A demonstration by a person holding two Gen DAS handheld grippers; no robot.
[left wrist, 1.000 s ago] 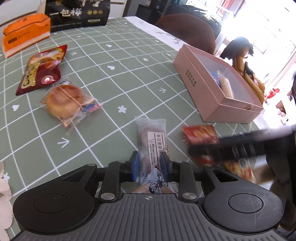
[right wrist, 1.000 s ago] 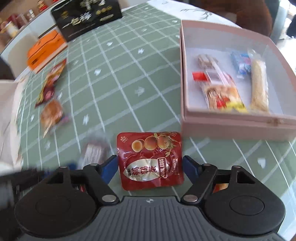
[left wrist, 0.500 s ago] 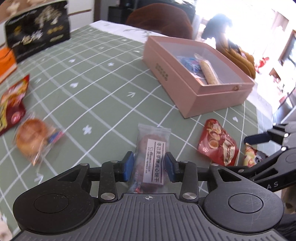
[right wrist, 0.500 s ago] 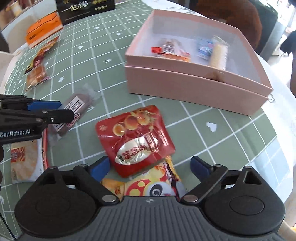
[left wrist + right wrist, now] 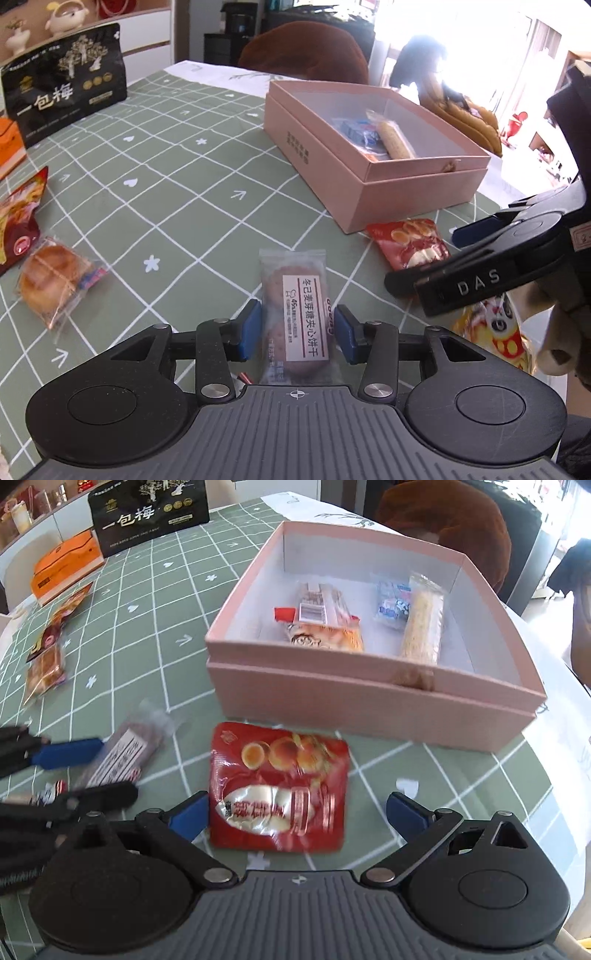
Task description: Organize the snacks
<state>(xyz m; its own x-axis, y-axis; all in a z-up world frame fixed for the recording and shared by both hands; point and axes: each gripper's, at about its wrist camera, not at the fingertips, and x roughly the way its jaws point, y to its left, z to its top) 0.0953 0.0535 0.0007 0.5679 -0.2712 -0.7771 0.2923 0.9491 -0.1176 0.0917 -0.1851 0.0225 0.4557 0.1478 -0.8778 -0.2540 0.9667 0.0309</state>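
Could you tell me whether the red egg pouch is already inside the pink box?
No, the red pouch lies on the tablecloth in front of the pink box, outside its wall.

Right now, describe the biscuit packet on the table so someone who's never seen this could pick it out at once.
Start at the pink box on the green checked tablecloth. In front of it, left of the red egg pouch, lies the biscuit packet. It is the only clear wrapper with a white label, showing dark round biscuits.

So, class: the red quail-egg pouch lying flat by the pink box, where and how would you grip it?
Grip the red pouch across its two long side edges, coming down from above. It lies flat on the tablecloth, narrower than the right gripper's opening jaws, which already straddle it without touching.
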